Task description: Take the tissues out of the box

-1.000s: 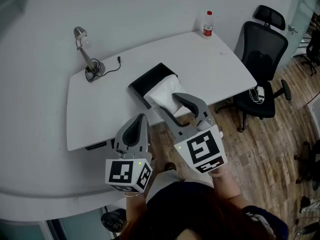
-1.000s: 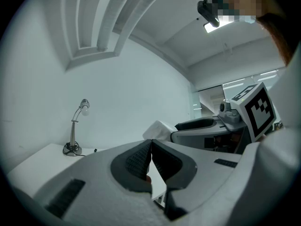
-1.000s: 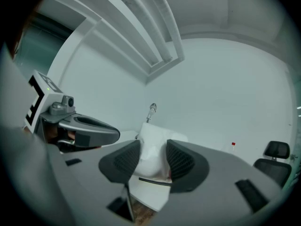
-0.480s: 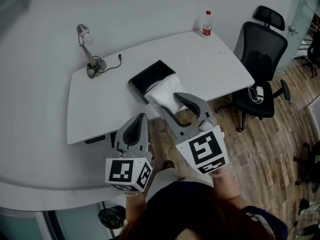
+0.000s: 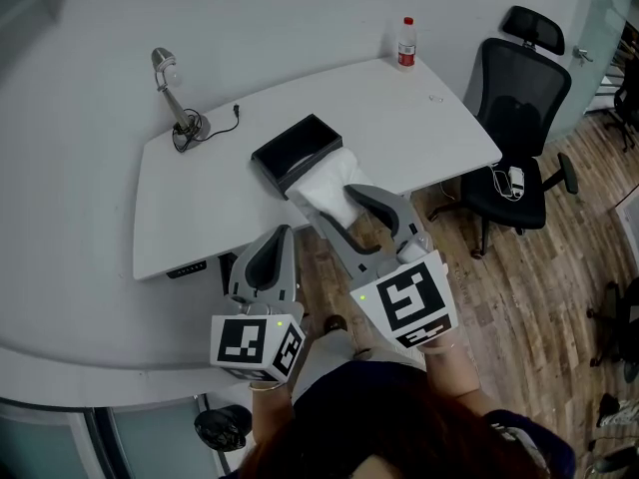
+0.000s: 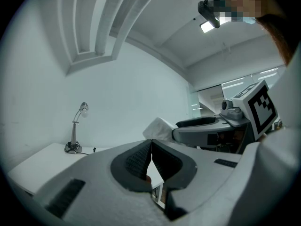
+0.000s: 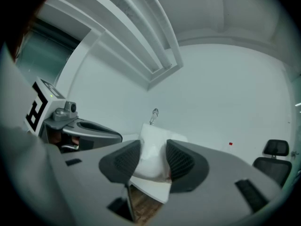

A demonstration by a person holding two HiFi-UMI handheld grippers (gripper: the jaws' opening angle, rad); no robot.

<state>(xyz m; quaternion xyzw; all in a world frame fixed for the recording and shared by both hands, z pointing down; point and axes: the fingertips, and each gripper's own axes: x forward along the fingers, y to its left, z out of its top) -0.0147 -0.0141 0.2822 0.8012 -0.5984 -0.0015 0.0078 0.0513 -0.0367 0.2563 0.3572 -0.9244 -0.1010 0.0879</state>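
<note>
White tabletop (image 5: 429,128) carried a black box (image 5: 292,146) near its front edge, with a lamp (image 5: 172,98) and a bottle (image 5: 406,42) further back. The right tool (image 7: 153,160) was clenched on a bunch of tissues (image 7: 151,142), which seemingly ran back to the box's near end. The left tool (image 6: 151,147) was closed and empty, held low beside the right one.

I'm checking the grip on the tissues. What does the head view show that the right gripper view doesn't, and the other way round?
Only the head view: the black box on the white table, just beyond the tissues. Only the right gripper view: the right gripper, its pads pressing the white wad from both sides. Both: the tissues, the desk lamp, the office chair and the left gripper.
</note>
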